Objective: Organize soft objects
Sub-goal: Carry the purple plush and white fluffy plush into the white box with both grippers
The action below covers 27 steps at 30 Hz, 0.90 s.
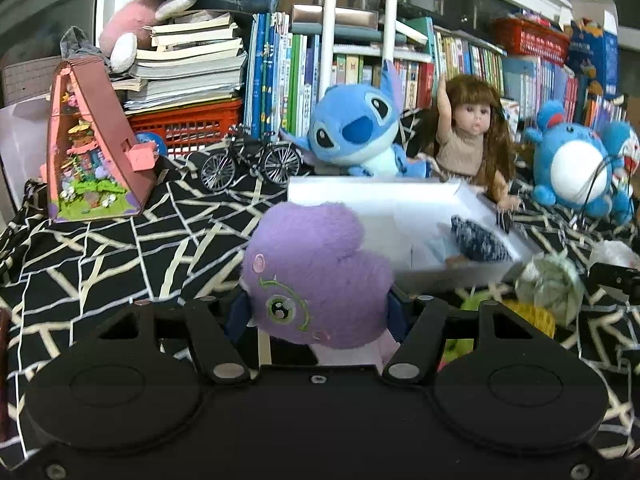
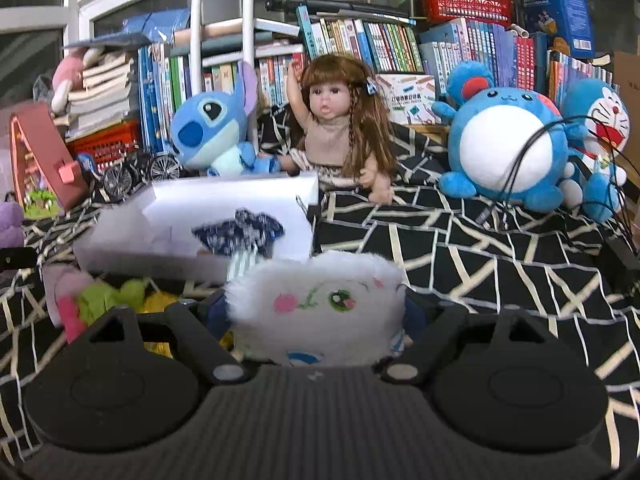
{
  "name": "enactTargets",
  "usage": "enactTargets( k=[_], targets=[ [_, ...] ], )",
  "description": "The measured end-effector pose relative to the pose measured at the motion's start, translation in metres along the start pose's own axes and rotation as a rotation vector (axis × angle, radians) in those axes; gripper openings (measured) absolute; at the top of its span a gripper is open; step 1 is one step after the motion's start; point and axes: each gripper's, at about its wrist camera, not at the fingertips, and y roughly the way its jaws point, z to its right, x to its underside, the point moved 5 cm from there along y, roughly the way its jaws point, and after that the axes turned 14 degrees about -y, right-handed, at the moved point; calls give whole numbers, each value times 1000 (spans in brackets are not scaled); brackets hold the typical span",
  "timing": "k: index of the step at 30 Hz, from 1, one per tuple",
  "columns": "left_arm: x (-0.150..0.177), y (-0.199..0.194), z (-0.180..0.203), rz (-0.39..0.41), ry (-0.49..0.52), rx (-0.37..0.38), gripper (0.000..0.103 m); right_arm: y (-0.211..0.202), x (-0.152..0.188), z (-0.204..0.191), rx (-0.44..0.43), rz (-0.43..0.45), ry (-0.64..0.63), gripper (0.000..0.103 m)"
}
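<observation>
My left gripper point(image 1: 316, 312) is shut on a purple plush toy point(image 1: 312, 268) and holds it above the patterned cloth, in front of the white box point(image 1: 380, 204). My right gripper point(image 2: 316, 316) is shut on a white fluffy plush toy point(image 2: 316, 312) with an embroidered face, just in front of the same white box point(image 2: 240, 200). A dark blue knitted soft item point(image 2: 240, 232) lies inside the box; it also shows in the left wrist view point(image 1: 480, 240). Loose soft items, green point(image 2: 108, 300), yellow and pink, lie on the cloth left of my right gripper.
Behind the box sit a blue Stitch plush point(image 1: 356, 128), a doll point(image 1: 472, 136) and a round blue plush point(image 1: 576, 164). A toy bicycle point(image 1: 248, 160) and a pink triangular model house point(image 1: 88, 140) stand at left. Book shelves line the back. Black cables point(image 2: 540, 152) hang at right.
</observation>
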Motion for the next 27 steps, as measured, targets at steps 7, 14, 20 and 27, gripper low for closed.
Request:
enactTargets(
  k=[7,14,20,27],
  targets=[
    [-47,20,3,-3,-58,56,63,20,-44,9,-97,10,70,83],
    [-86,62,19,-70,-112,106,63,63,-88,8,-194,-37,120,83],
    [-98,111,40,-162,-138,121,63,109,-106,-9,-236,-86,101,83],
    [-90,158,45,-233,-153,87,63,154,-115,-22,-253,-135,90,83]
  ],
)
